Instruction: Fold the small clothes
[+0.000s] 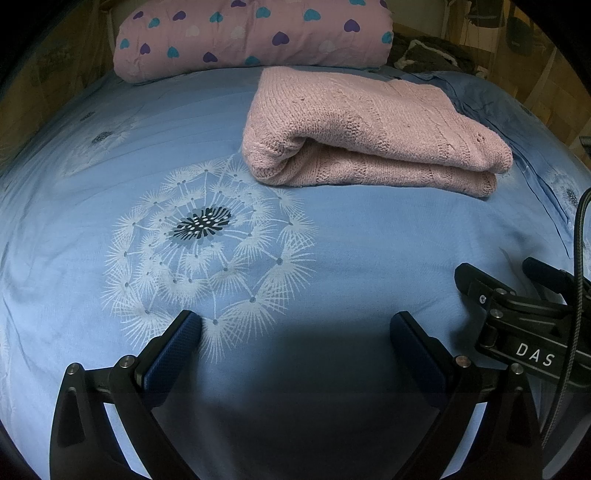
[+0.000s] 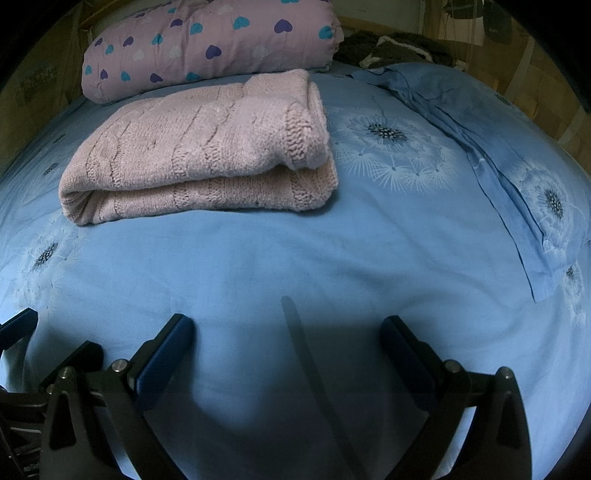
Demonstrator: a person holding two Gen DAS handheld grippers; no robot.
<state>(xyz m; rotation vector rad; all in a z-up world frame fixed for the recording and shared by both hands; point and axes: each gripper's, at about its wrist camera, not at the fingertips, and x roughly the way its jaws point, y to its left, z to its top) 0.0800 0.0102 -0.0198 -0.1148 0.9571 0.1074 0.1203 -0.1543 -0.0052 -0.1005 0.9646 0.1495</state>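
A pink knitted sweater [image 1: 369, 129] lies folded in a thick stack on the blue dandelion-print bedsheet [image 1: 351, 240]; it also shows in the right wrist view [image 2: 192, 147], upper left. My left gripper [image 1: 295, 325] is open and empty, low over the sheet, well in front of the sweater. My right gripper [image 2: 288, 328] is open and empty too, also in front of the sweater. The right gripper's body shows at the right edge of the left wrist view [image 1: 517, 314].
A pink quilt with heart print [image 1: 255, 33] lies rolled behind the sweater, also seen in the right wrist view [image 2: 207, 44]. A blue pillowcase or sheet flap [image 2: 498, 155] lies at the right. Dark clothing [image 2: 399, 48] is piled at the far edge.
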